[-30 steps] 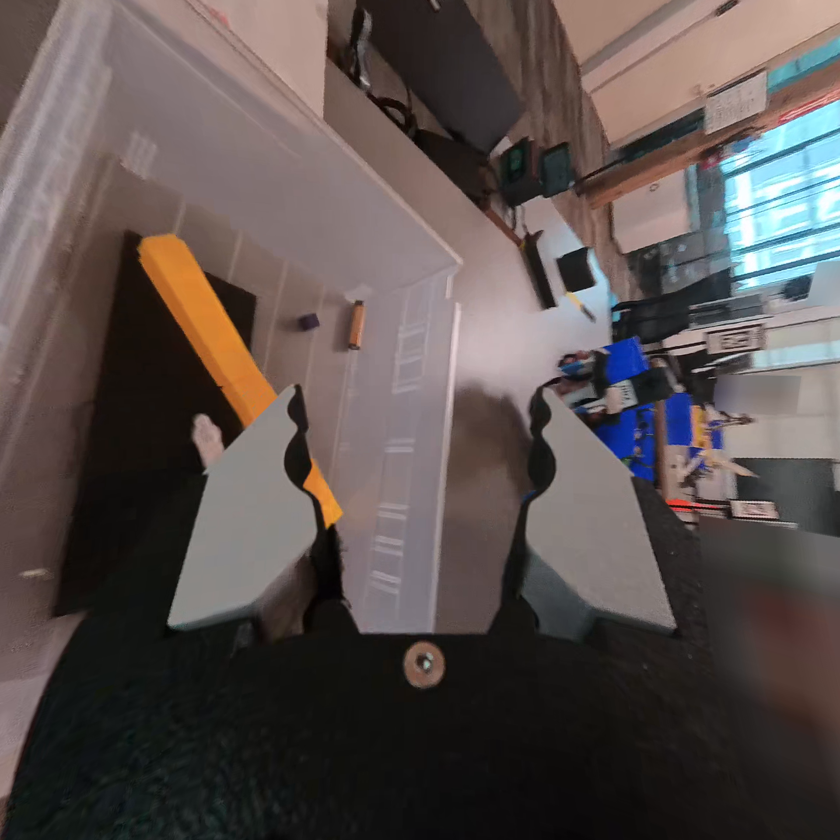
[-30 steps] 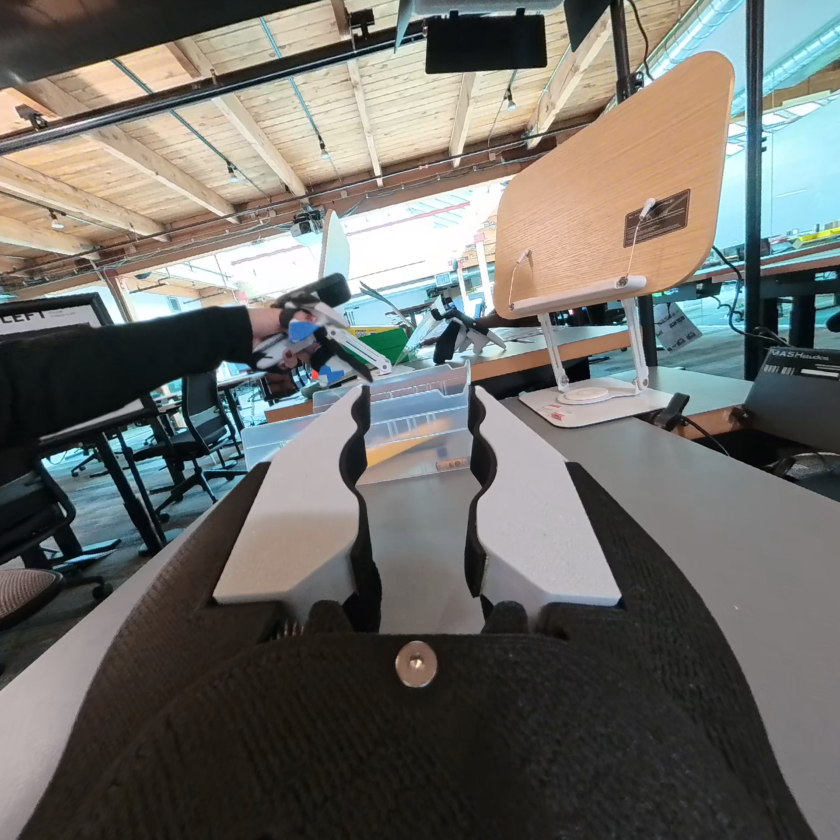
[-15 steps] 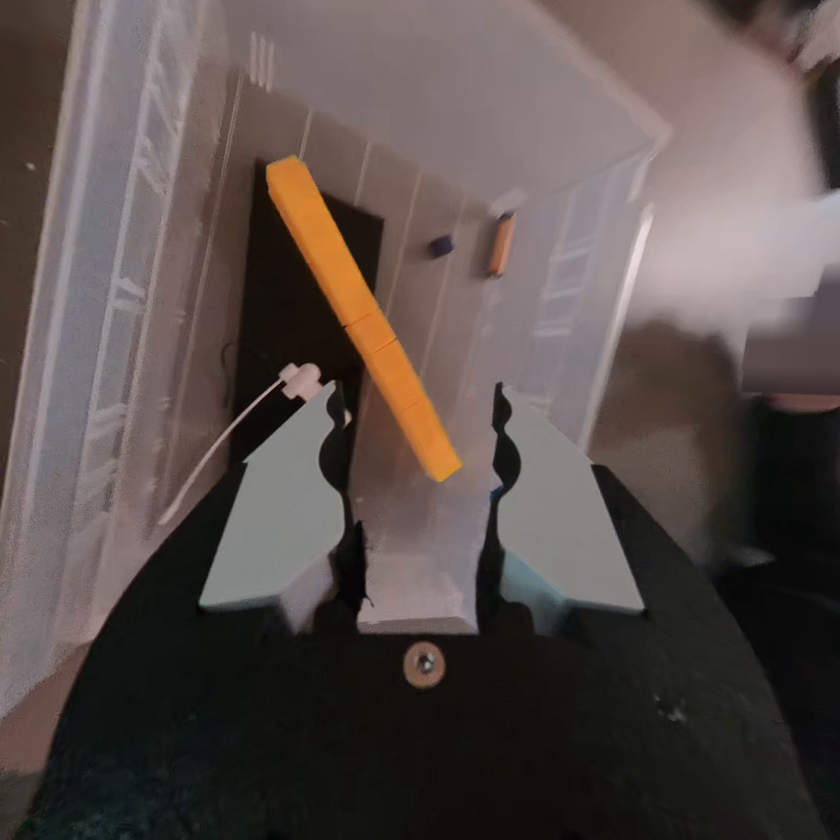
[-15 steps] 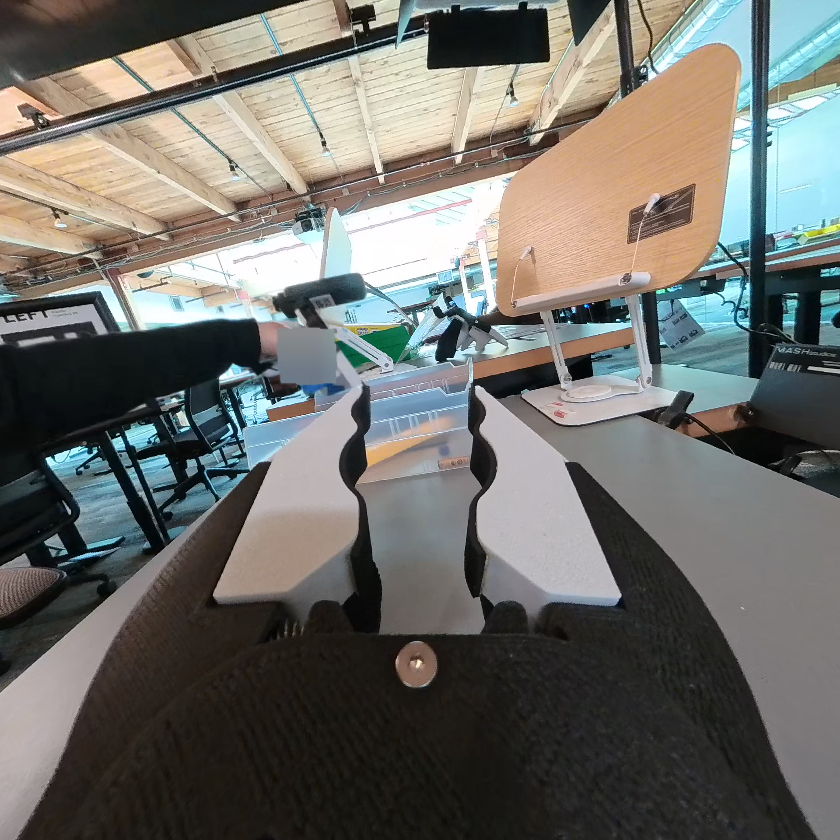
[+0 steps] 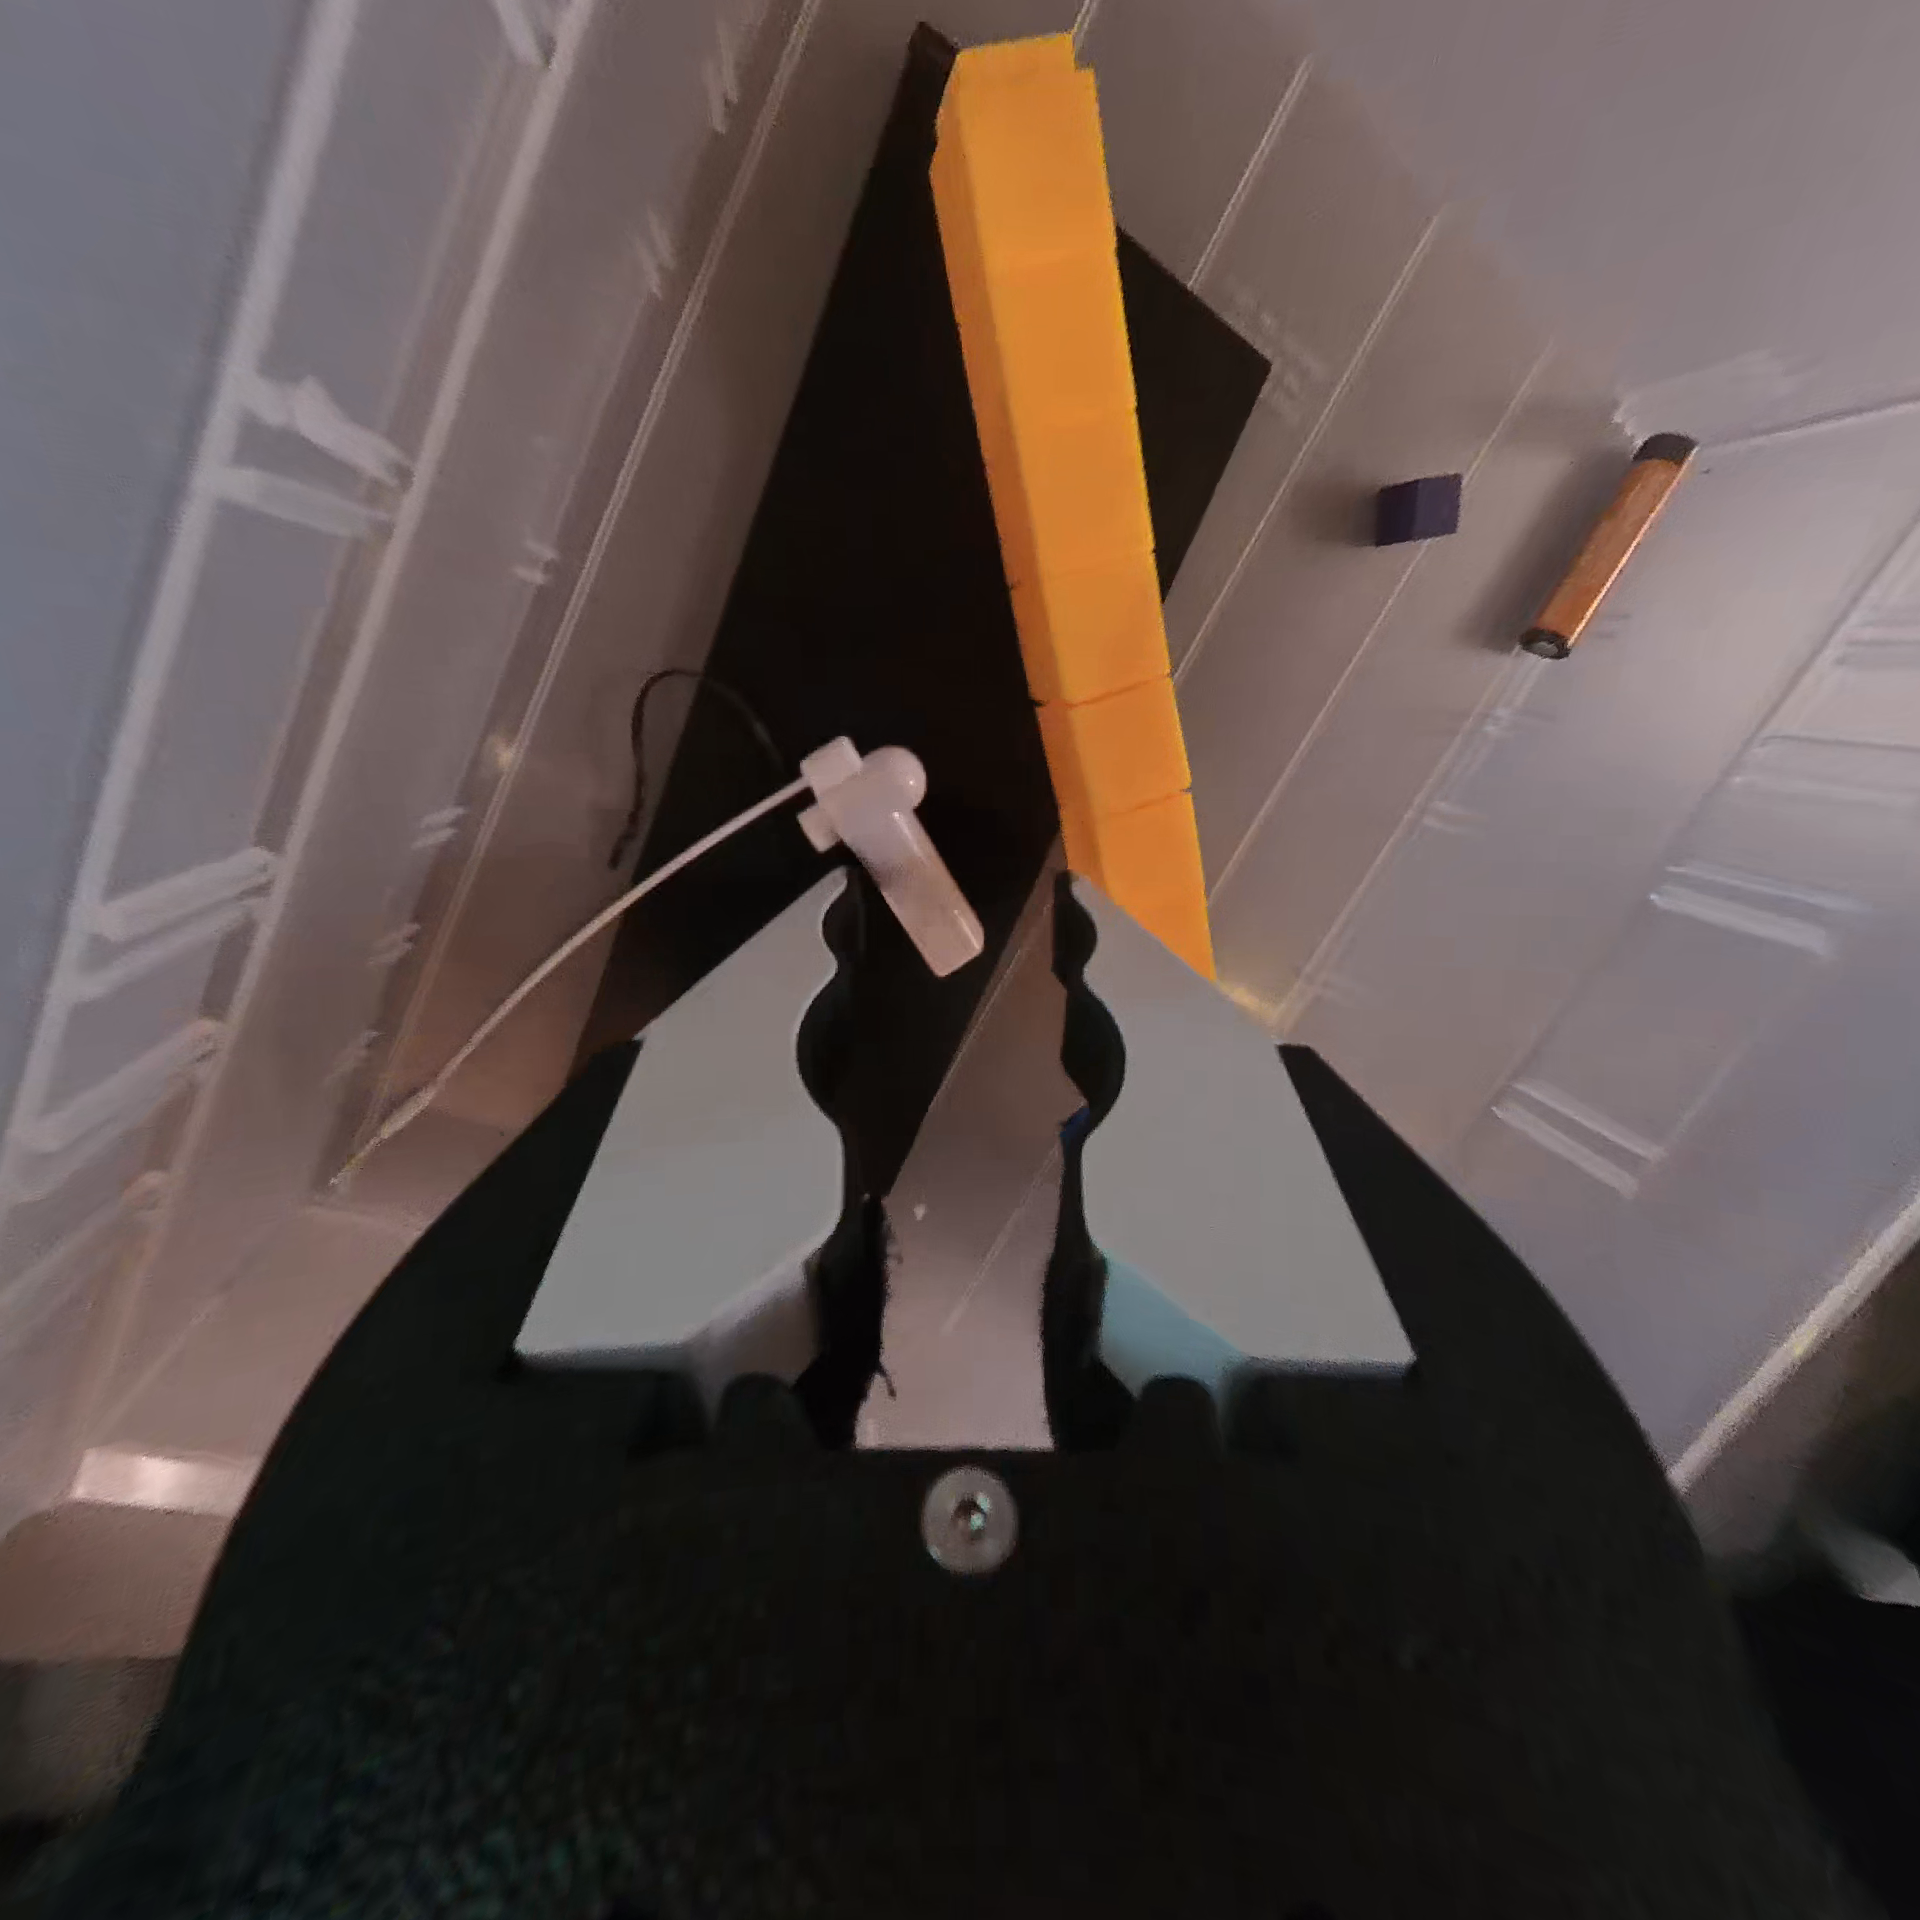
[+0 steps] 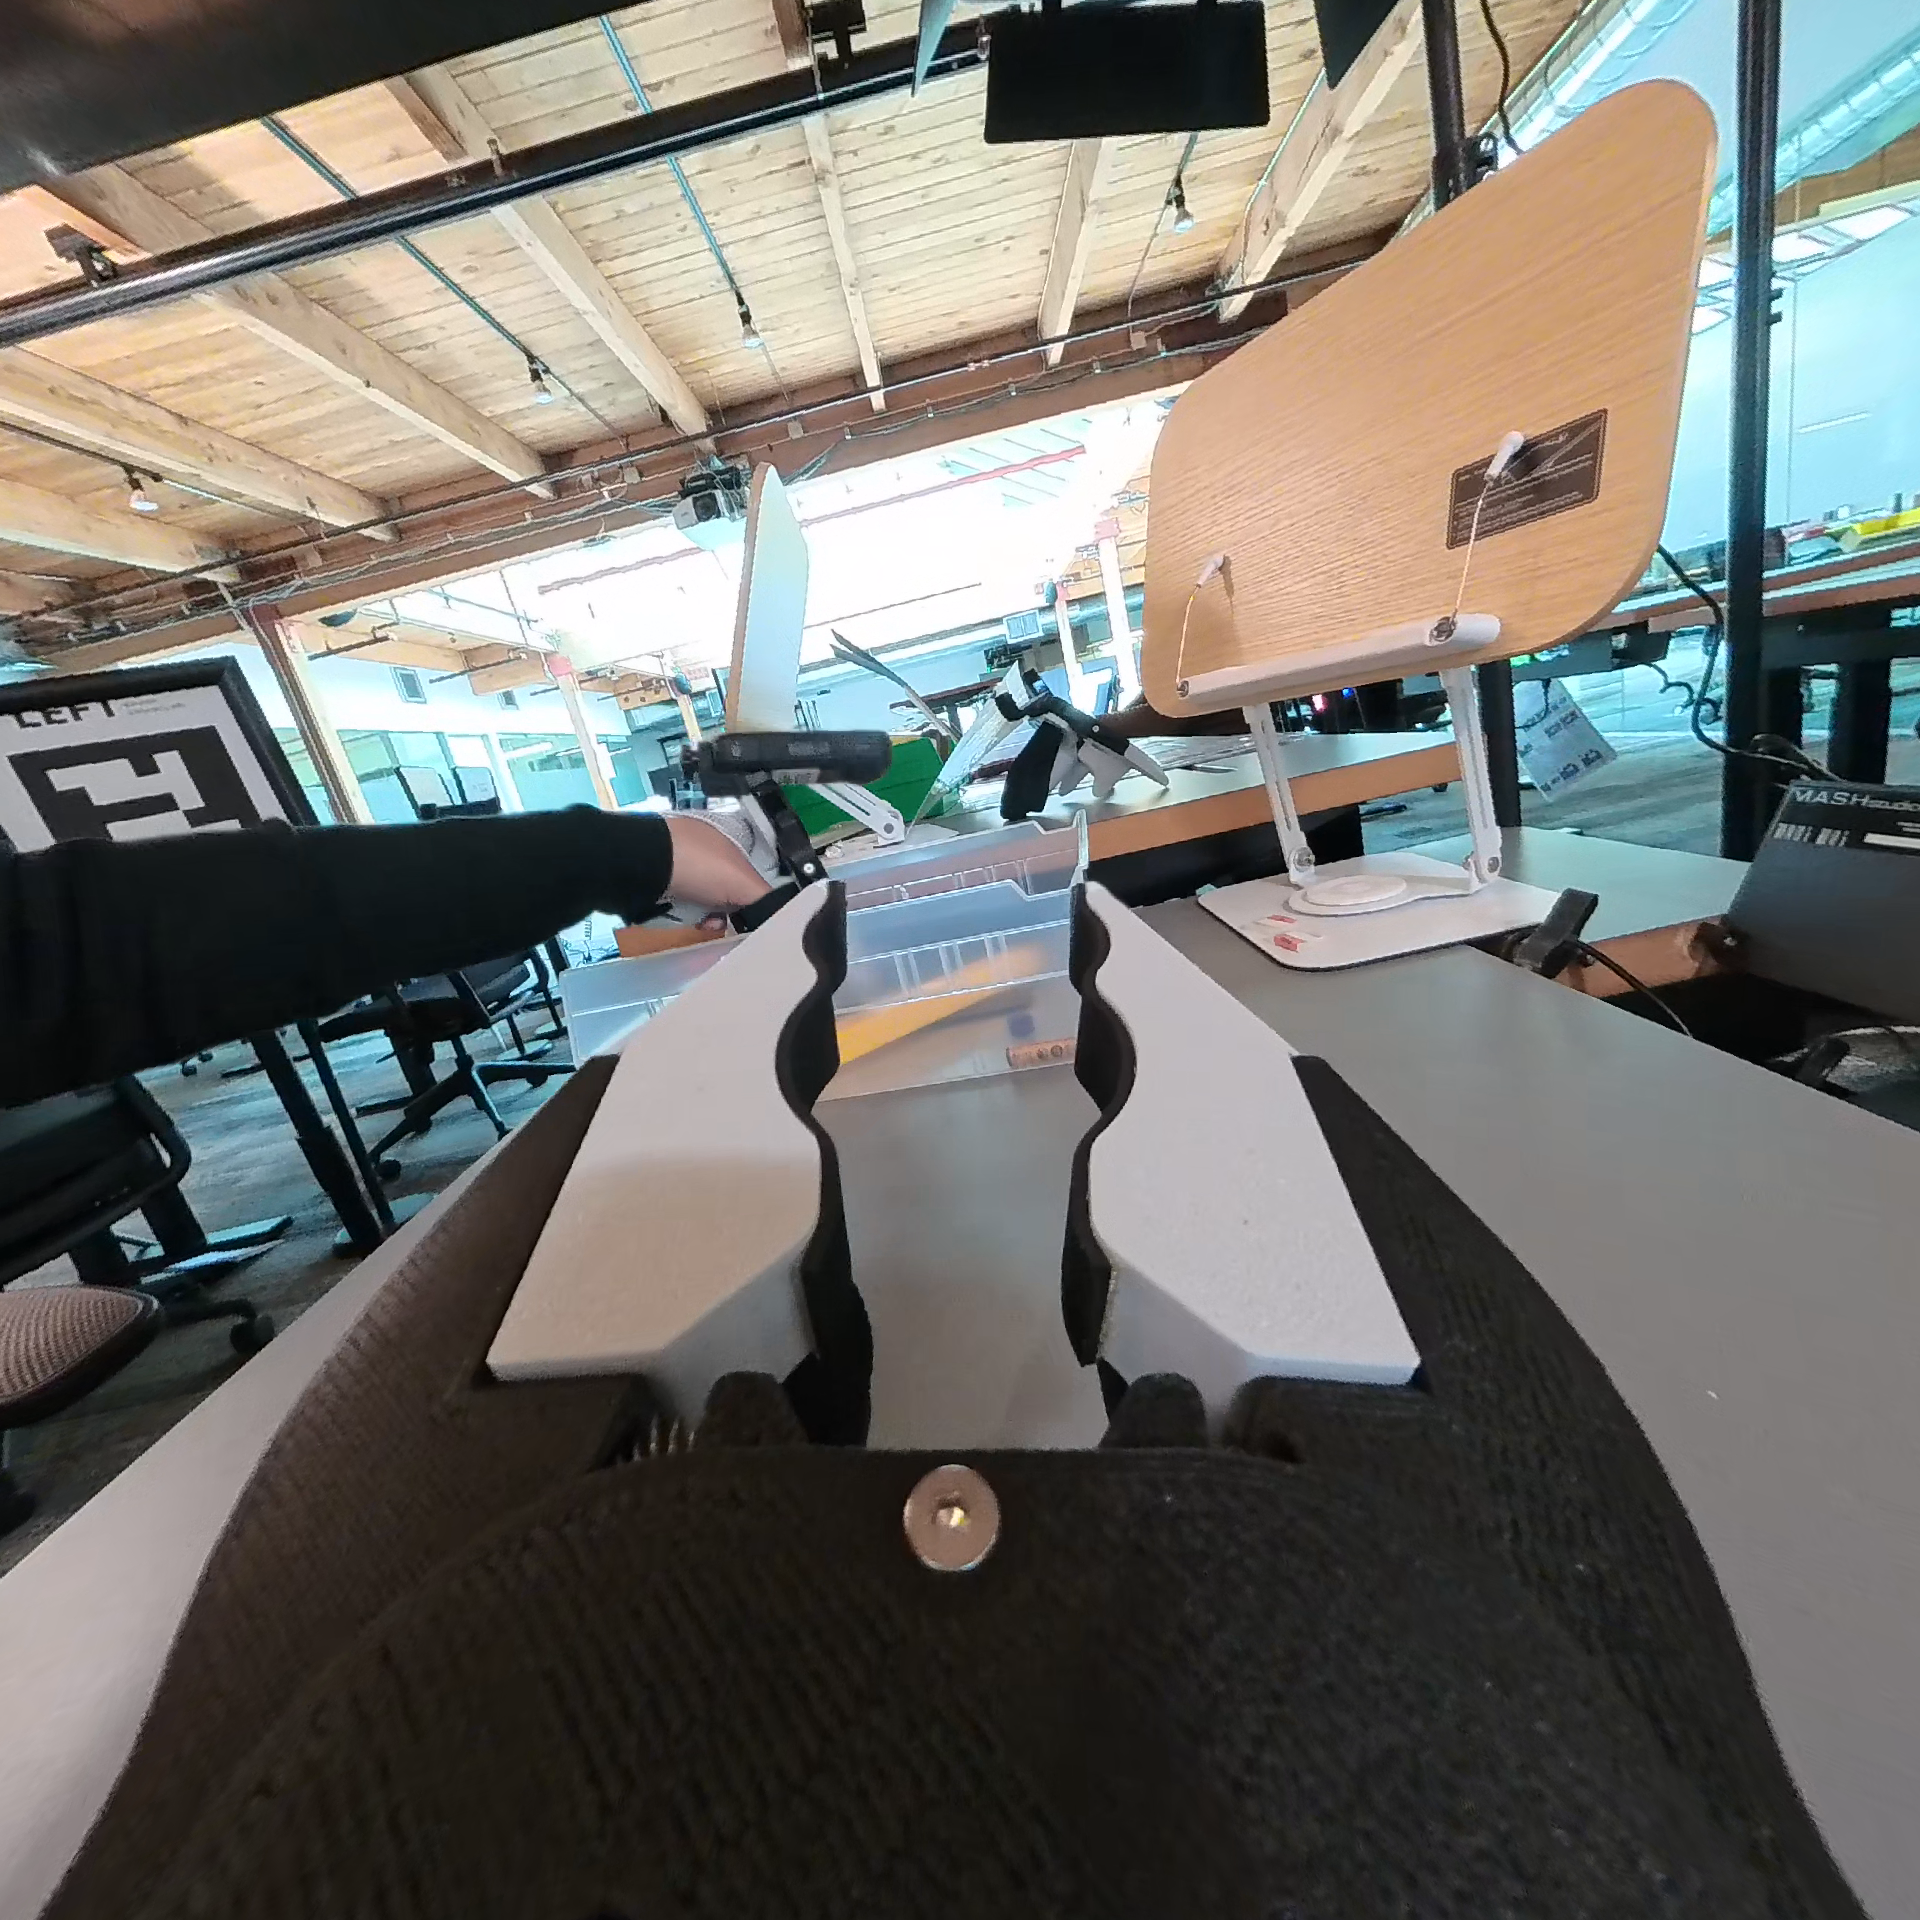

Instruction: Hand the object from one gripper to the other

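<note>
— Reaching into the clear bin (image 5: 1558,1039), the left gripper (image 5: 951,894) is hanging over it with its jaws moderately apart and nothing between them. Which thing is it taking?

— I'm guessing the long orange bar (image 5: 1060,499), running from top centre of the left wrist view down to the jaw tips and lying partly on a black sheet (image 5: 862,582). It's looking light and stiff, but seams are showing along it, so it may be joined blocks that could snap apart.

— Where should it be gripping?

— Across the narrow sides near the middle, leaving one end free for the other gripper. The white zip tie (image 5: 883,821) is lying close beside the tips.

— And the right gripper (image 6: 951,935)?

— It's sitting low over the grey surface (image 6: 1558,1195), jaws moderately parted and empty, pointing at the bin in mid-frame.
</note>
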Motion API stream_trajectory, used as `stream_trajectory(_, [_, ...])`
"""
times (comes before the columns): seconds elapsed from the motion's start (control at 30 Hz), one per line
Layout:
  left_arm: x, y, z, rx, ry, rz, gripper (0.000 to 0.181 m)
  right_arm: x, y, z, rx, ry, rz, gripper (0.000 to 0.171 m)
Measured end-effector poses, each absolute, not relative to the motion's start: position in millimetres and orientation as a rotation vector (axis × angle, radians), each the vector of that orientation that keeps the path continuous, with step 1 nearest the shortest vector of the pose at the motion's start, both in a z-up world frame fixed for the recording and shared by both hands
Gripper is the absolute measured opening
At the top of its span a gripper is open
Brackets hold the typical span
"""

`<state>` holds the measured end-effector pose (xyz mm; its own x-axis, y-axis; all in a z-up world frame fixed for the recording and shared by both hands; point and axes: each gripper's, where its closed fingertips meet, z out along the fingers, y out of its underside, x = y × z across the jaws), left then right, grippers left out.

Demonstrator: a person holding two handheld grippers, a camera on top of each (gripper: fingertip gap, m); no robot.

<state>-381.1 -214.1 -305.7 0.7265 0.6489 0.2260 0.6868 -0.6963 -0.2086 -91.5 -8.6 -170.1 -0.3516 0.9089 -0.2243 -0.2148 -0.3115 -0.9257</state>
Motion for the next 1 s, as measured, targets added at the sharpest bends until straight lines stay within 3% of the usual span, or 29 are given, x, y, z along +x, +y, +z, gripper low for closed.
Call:
stream_trajectory(0.27, [-382.3,-216.8,-309.5,-2.687,-1.077,-0.074,0.04,-91.2,-6.7,-171.6,-1.034,-1.077,1.777,0.042])
stream_trajectory(0.43, [-377.1,-206.7,-311.3,-2.661,-0.981,-0.076,0.017,-91.9,-7.6,-173.4,-1.041,-1.083,1.778,0.042])
stream_trajectory(0.6, [-383.5,-214.9,-304.5,-2.691,-0.815,0.134,0.012,-91.1,-6.4,-172.5,-1.041,-1.075,1.78,0.042])
stream_trajectory(0.8, [-375.9,-199.5,-223.9,-2.36,-0.567,0.381,0.011,-91.3,-5.0,-173.1,-1.044,-1.076,1.764,0.042])
stream_trajectory(1.0, [-292.7,-165.1,-111.2,-1.826,-0.231,0.309,0.011,-93.2,-6.7,-175.1,-1.042,-1.098,1.731,0.042])
